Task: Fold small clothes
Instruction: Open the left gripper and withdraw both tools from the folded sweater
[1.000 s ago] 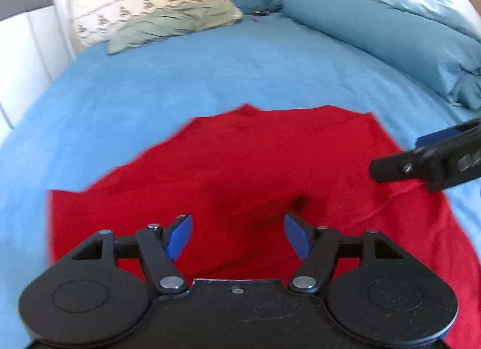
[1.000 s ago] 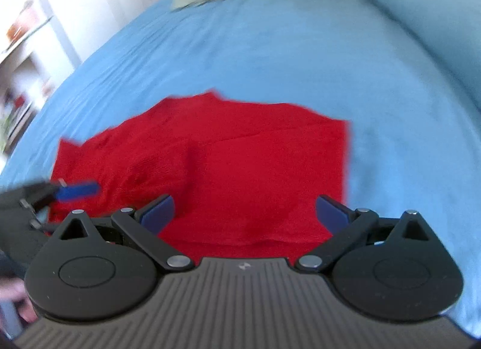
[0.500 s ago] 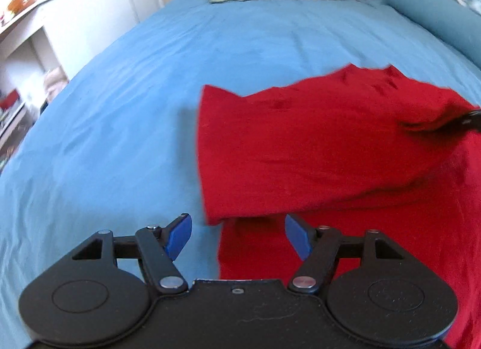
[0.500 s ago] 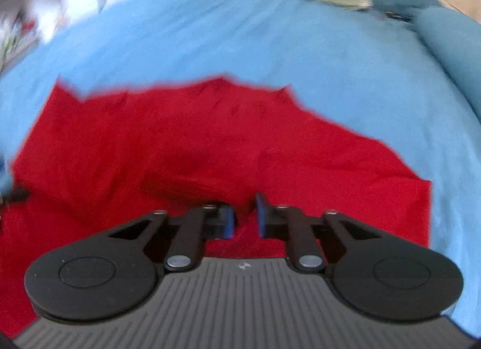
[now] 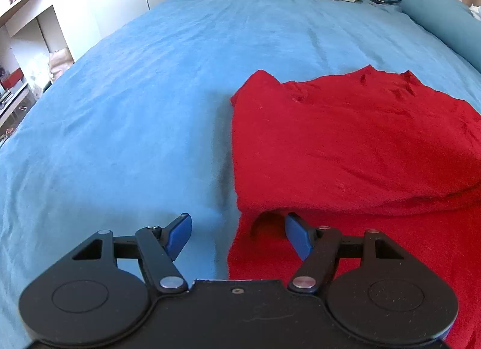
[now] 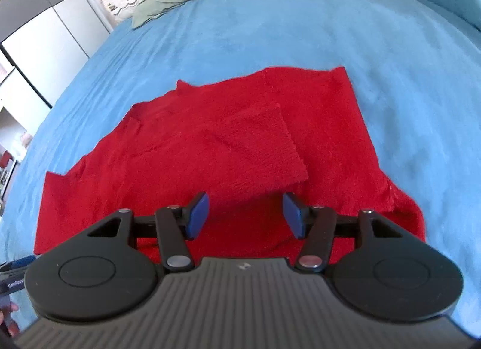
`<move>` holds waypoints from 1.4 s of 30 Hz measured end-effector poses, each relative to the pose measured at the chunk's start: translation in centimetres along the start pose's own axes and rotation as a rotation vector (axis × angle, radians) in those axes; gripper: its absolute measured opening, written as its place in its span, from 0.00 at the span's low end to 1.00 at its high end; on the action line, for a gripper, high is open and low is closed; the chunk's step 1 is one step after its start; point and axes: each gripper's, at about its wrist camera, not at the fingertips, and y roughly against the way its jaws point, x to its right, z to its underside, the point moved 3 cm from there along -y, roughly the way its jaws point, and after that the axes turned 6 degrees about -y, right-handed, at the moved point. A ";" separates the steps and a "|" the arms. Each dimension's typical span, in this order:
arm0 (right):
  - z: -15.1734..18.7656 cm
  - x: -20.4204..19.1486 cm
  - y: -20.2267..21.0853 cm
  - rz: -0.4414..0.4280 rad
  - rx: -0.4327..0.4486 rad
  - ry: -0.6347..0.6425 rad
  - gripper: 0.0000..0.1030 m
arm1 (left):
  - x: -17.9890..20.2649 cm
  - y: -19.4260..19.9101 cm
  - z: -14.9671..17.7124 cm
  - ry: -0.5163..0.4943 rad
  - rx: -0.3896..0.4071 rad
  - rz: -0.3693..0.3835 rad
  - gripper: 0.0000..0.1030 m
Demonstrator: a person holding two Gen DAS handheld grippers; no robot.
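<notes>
Over the red garment (image 6: pixel 210 150), both tools (image 5: pixel 237 233) (image 6: pixel 245 213) gape wide, empty.

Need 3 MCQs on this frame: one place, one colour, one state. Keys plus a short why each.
1. Where does the red garment lie?
A. on the blue bedspread
B. on a shelf
C. on the floor

2. What colour are the gripper finger pads?
A. green
B. blue
C. white

3. What state is the right gripper in?
A. shut on the garment
B. shut, empty
C. open

Answers:
1 A, blue cover surrounds the garment.
2 B, blue pads show on both grippers.
3 C, its fingers stand apart over the cloth, as do those of the left gripper.
</notes>
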 end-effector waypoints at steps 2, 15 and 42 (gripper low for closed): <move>-0.7 -0.1 -0.7 0.008 0.008 -0.030 0.66 | -0.2 0.0 0.0 0.013 0.002 -0.005 0.72; -4.3 1.6 2.8 0.232 0.160 0.108 0.19 | -1.1 -0.9 0.1 0.062 -0.027 -0.025 0.74; -1.5 1.7 0.6 0.117 0.088 0.322 0.99 | 0.3 3.9 1.3 0.019 0.022 -0.014 0.72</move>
